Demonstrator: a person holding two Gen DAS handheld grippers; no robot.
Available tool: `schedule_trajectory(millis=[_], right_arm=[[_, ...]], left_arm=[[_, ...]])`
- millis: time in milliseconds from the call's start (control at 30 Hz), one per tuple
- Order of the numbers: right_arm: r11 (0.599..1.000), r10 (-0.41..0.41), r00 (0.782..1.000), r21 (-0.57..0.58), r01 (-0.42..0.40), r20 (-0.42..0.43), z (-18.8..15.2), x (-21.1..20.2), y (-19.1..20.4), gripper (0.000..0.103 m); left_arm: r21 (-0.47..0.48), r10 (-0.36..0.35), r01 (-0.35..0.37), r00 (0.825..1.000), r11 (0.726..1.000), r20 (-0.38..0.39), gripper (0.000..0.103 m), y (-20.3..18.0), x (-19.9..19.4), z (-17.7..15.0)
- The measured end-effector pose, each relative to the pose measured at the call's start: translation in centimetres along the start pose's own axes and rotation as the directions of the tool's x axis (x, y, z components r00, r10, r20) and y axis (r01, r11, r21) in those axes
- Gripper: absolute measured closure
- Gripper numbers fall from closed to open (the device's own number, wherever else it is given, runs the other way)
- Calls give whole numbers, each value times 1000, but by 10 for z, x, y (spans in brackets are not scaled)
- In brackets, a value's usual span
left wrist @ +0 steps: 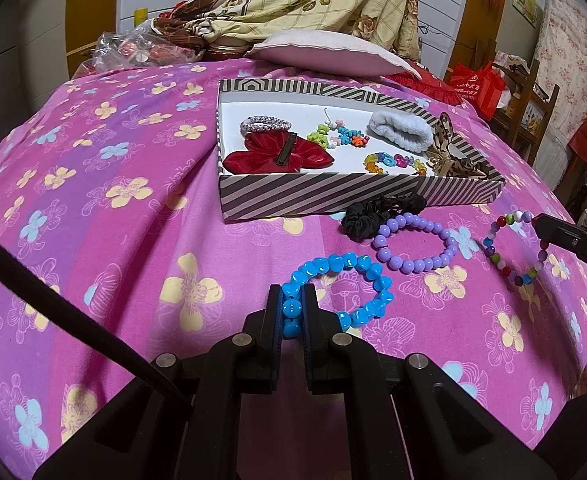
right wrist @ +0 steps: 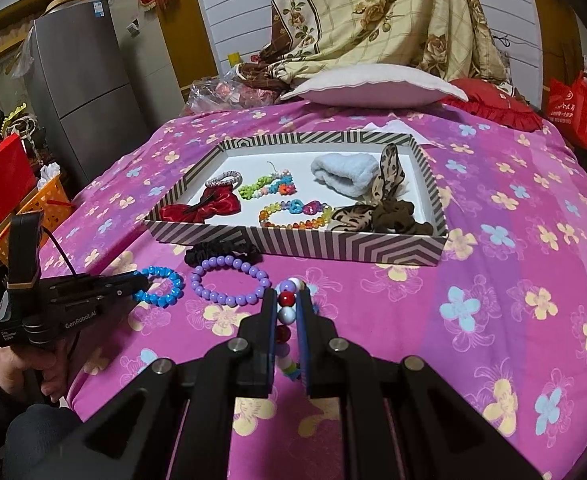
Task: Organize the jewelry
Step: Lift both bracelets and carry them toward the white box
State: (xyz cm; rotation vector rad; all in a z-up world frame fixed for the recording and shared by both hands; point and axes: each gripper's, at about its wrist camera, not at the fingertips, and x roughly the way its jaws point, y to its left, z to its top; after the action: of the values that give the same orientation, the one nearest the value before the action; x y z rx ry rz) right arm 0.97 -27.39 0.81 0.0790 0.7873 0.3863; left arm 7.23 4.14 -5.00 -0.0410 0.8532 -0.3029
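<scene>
You are holding the left gripper (left wrist: 292,304) low over the pink flowered bedspread (left wrist: 105,208), and its two fingers are pinching shut on the near side of the blue bead bracelet (left wrist: 367,276). The rest of that bracelet is lying flat on the cloth, looping away to the right of the fingers. Seen from the right wrist view, the same gripper is coming in from the left with your hand (right wrist: 49,372) wrapped around its grip.

You are holding the right gripper (right wrist: 288,308) just as low, with its fingers closed on the multicoloured bead bracelet (right wrist: 287,300); a red bead and a pale bead are sitting squeezed between the pads, and further beads are trailing back between the fingers. In the left wrist view most of this bracelet is resting on the bedspread at the right.

The purple bead bracelet (left wrist: 415,242) is lying free between the two held ones, touching neither gripper. A black scrunchie (left wrist: 377,214) is resting just behind it, against the front wall of the striped box (left wrist: 317,196).

Inside the box are sitting a red bow clip (left wrist: 277,156), a pink-and-white hair tie (left wrist: 265,124), two strings of coloured plastic beads (left wrist: 341,136), a white fluffy band (left wrist: 399,128) and a leopard-print scrunchie (left wrist: 453,162) in the right corner. A white pillow (left wrist: 329,50) is lying beyond the box.
</scene>
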Motion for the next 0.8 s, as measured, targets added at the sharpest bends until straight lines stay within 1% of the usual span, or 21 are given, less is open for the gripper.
schedule_trajectory(millis=[200,400,467,500,600,733,800], right_arm=[[1000,-10,1000,0,10,10,1,0,0,94],[1000,-12,999,15,11,42,4,-7,-3,94],[1000,-12,999,21,11,52,5,-9,-4,94],[1000,-11,998,24,10,56,6,-9,-4,94],[1000,-9,998,22,8,58,8,-7,-3,94],[1000,-8,999,26,7,49,10,-3,-1,94],[1000,-11,999,26,10,48,12,-1,0,94]], left_arm=[[0,0,0,1000,1000,0,103,0,0,0],[2,5,-5,1000,1000,1,103,0,0,0],[16,15,-15,1000,1000,6,103,-3,-2,0],[30,5,-5,1000,1000,15,103,-4,-4,0],[32,8,-9,1000,999,27,103,-4,-9,0],[27,19,-20,999,999,25,103,-5,-16,9],[24,14,-14,999,1000,37,103,-7,-24,16]])
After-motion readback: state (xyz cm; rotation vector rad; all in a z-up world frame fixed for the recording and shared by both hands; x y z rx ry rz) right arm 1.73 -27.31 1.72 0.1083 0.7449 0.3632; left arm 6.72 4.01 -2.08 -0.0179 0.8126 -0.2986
